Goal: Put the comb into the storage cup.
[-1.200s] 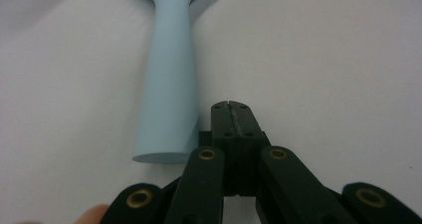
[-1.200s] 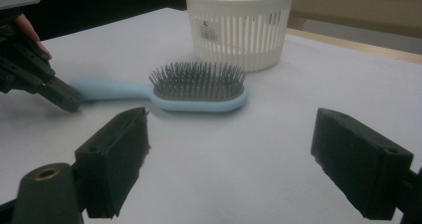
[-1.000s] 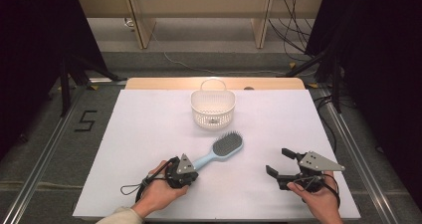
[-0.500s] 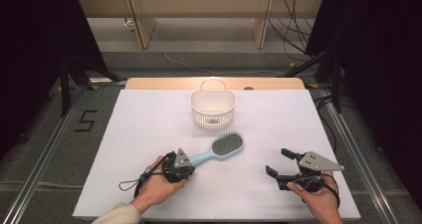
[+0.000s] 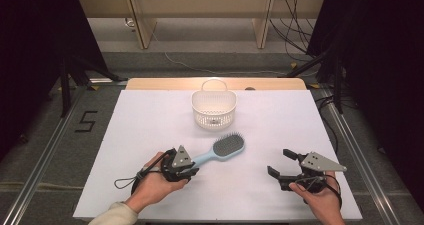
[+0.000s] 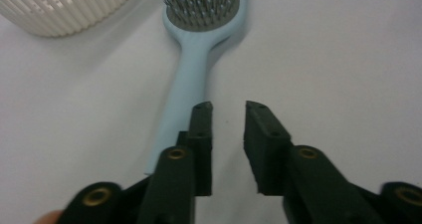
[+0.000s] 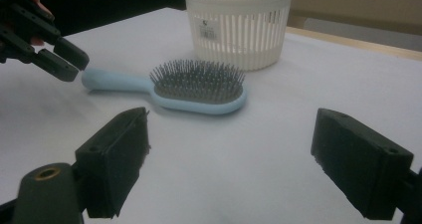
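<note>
Left tongs (image 6: 228, 112) – off hairbrush (image 6: 191, 79)

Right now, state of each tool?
Left tool: open, jaws just been opening, nothing between them; the hairbrush handle lies beside its left jaw on the table.
Right tool: wide open, empty.

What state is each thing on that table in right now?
Hairbrush: lying flat, bristles up, not gripped.
Basket: upright on the table, looks empty.
Left tongs: just been opening, jaws apart, handle lying beside them, not between.
Right tongs: wide open, nothing between them.
</note>
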`<control>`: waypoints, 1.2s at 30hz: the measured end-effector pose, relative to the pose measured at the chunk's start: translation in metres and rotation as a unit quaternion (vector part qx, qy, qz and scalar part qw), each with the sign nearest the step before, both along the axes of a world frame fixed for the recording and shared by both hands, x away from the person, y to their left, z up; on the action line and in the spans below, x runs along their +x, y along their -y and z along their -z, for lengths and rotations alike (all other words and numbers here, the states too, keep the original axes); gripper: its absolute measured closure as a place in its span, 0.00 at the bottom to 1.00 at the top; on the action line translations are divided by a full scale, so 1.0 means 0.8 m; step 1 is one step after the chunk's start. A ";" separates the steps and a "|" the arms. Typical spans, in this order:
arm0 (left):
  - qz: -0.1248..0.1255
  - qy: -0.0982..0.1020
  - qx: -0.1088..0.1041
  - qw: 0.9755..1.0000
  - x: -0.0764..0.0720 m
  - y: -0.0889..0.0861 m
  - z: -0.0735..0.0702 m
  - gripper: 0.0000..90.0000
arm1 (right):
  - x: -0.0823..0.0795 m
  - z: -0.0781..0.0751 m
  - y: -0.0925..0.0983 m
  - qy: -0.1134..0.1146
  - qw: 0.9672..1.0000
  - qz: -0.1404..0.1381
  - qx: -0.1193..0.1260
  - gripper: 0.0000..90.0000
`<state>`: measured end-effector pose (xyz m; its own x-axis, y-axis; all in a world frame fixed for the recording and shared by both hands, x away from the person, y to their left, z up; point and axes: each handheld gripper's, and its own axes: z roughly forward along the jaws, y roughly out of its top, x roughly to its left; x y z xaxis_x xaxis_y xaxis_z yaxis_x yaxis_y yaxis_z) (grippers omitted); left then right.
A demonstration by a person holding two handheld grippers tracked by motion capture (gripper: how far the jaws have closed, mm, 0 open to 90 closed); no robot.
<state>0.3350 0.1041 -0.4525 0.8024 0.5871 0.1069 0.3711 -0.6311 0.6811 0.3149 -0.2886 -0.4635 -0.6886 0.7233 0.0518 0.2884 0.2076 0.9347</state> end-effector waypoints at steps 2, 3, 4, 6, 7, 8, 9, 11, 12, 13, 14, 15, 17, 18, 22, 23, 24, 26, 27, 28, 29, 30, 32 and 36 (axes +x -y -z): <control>0.001 0.007 0.019 1.000 0.001 0.000 -0.005 0.63 | 0.000 0.000 0.000 0.001 1.000 0.000 0.001 0.18; 0.001 0.004 0.026 1.000 0.002 0.001 -0.007 0.58 | 0.000 0.000 0.000 0.002 1.000 0.001 0.000 0.18; -0.002 0.000 0.031 1.000 0.003 0.001 -0.008 0.53 | 0.000 0.000 0.000 0.001 1.000 0.001 0.000 0.18; -0.006 -0.008 0.036 0.999 0.006 0.002 -0.009 0.42 | 0.001 0.000 0.000 0.001 1.000 0.003 0.000 0.18; -0.006 -0.005 0.042 0.999 0.007 0.003 -0.009 0.37 | 0.001 0.000 0.001 0.002 1.000 0.004 0.001 0.18; -0.008 -0.005 0.052 0.999 0.009 0.003 -0.009 0.26 | 0.000 0.000 0.001 0.001 1.000 0.004 0.003 0.18; -0.012 -0.005 0.062 0.998 0.011 0.004 -0.009 0.26 | 0.000 0.000 0.001 0.001 1.000 0.004 0.003 0.18; -0.016 -0.005 0.070 0.997 0.014 0.005 -0.010 0.19 | 0.000 -0.001 0.002 0.000 1.000 0.004 0.002 0.18; -0.021 -0.006 0.067 0.997 0.015 0.005 -0.010 0.17 | 0.000 -0.001 0.002 0.000 1.000 0.004 0.002 0.18; -0.023 -0.006 0.067 0.997 0.016 0.005 -0.010 0.17 | 0.000 -0.001 0.002 0.000 1.000 0.004 0.002 0.18; -0.027 -0.004 0.065 0.997 0.018 0.004 -0.011 0.15 | 0.000 -0.001 0.002 0.000 1.000 0.004 0.002 0.18; -0.031 -0.005 0.062 0.998 0.020 0.004 -0.011 0.13 | 0.000 -0.001 0.002 0.001 1.000 0.003 0.003 0.18; -0.039 -0.006 0.055 0.998 0.023 0.003 -0.011 0.10 | 0.000 -0.001 0.002 0.000 1.000 0.004 0.002 0.18; -0.042 -0.007 0.052 0.998 0.024 0.002 -0.011 0.09 | 0.000 -0.001 0.002 0.000 1.000 0.004 0.002 0.18; -0.050 -0.011 0.053 0.997 0.030 0.003 -0.013 0.03 | 0.000 -0.001 0.002 0.001 1.000 0.003 0.002 0.18; -0.050 -0.013 0.052 0.997 0.032 0.004 -0.014 0.02 | 0.000 -0.001 0.002 0.000 1.000 0.004 0.002 0.18; -0.052 -0.015 0.051 0.997 0.034 0.005 -0.014 0.02 | 0.000 -0.001 0.002 0.000 1.000 0.004 0.002 0.18; -0.051 -0.016 0.056 0.997 0.038 0.008 -0.015 0.00 | 0.000 -0.001 0.002 0.001 1.000 0.004 0.003 0.18; -0.051 -0.015 0.058 0.997 0.039 0.009 -0.015 0.00 | 0.000 -0.001 0.002 0.002 1.000 0.004 0.002 0.18; -0.053 -0.014 0.059 0.997 0.040 0.010 -0.015 0.00 | 0.000 -0.001 0.002 0.002 1.000 0.004 0.001 0.18; -0.054 -0.014 0.060 0.997 0.041 0.012 -0.015 0.00 | 0.000 -0.001 0.002 0.000 1.000 0.004 0.004 0.18; -0.053 -0.013 0.061 0.997 0.042 0.013 -0.015 0.00 | 0.000 -0.001 0.002 0.000 1.000 0.004 0.004 0.18; -0.050 -0.014 0.064 0.997 0.044 0.016 -0.015 0.00 | 0.000 -0.001 0.002 0.000 1.000 0.004 0.004 0.18; -0.040 -0.017 0.069 0.997 0.047 0.023 -0.016 0.00 | 0.000 -0.001 0.002 0.001 1.000 0.004 0.003 0.18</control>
<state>0.3729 0.0861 -0.4397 0.7578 0.6311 0.1655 0.4451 -0.6855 0.5762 0.3151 -0.2905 -0.4627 -0.6832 0.7282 0.0544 0.2875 0.1998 0.9367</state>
